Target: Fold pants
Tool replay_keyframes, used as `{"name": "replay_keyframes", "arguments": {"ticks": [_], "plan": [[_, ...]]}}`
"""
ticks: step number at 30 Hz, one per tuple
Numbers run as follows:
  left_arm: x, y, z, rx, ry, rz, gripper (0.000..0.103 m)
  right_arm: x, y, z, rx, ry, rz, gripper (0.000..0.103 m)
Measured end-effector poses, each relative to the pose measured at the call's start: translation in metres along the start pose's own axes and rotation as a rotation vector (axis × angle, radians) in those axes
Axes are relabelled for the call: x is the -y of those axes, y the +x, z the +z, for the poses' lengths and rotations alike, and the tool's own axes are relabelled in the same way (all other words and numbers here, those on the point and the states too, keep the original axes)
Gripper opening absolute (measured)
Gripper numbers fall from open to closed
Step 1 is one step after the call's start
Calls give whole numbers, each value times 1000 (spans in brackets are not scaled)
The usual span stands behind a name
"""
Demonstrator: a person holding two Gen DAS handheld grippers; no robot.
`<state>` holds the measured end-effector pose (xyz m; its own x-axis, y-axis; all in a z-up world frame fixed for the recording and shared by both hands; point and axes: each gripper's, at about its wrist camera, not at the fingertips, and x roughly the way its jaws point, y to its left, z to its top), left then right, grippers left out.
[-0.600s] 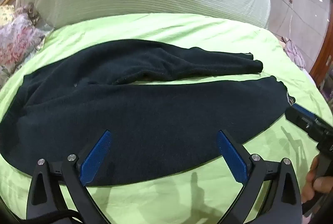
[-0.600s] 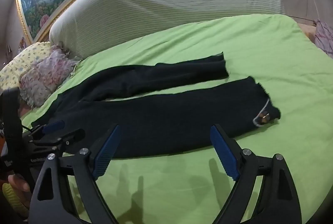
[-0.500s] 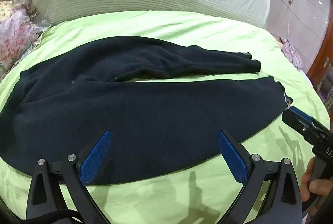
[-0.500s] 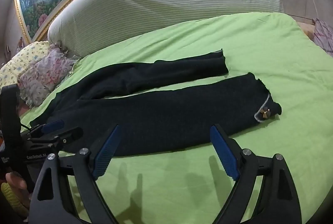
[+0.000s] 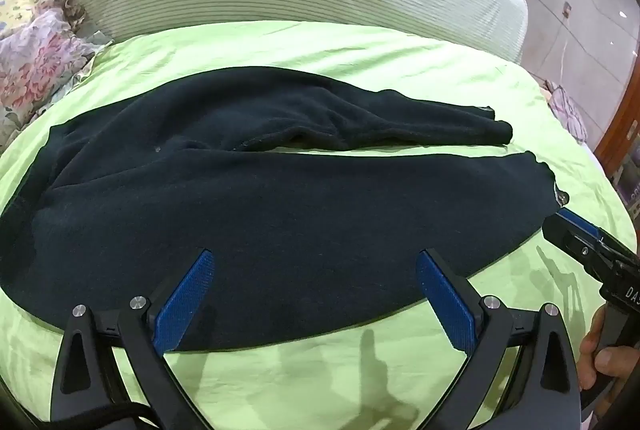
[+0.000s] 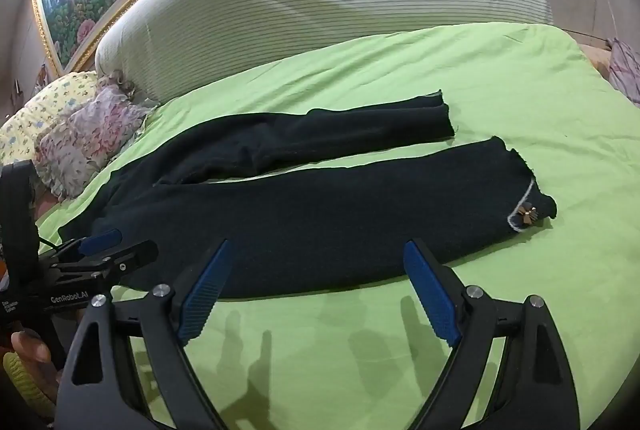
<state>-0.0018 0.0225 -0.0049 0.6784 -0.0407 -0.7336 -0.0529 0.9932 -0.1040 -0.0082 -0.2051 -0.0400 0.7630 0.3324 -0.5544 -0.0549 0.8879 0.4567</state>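
Both hand-held grippers (image 5: 314, 294) (image 6: 316, 288) gape empty above pants (image 5: 280, 214).

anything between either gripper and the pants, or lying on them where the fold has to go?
Nothing visible. The left gripper and right gripper both hang open over the near edge of the dark pants, only bare green sheet below. Both legs lie flat and apart, nothing on top. The floral pillows sit off the waist end.

Pants (image 5: 280, 214) waistband runs off left edge in left wrist view. Right hand-held gripper (image 5: 576, 234) cut by right edge there; hem ornament (image 6: 527, 215) too small to identify.
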Motion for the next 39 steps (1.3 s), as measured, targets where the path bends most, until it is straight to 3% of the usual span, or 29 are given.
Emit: {"name": "replay_keyframes", "arguments": {"ticks": [21, 39], "plan": [[-20, -9, -6, 18, -38, 36, 101, -16, 11, -5, -14, -11, 51, 87], [-14, -17, -7, 57, -1, 70, 101, -16, 16, -2, -34, -2, 65, 88]]}}
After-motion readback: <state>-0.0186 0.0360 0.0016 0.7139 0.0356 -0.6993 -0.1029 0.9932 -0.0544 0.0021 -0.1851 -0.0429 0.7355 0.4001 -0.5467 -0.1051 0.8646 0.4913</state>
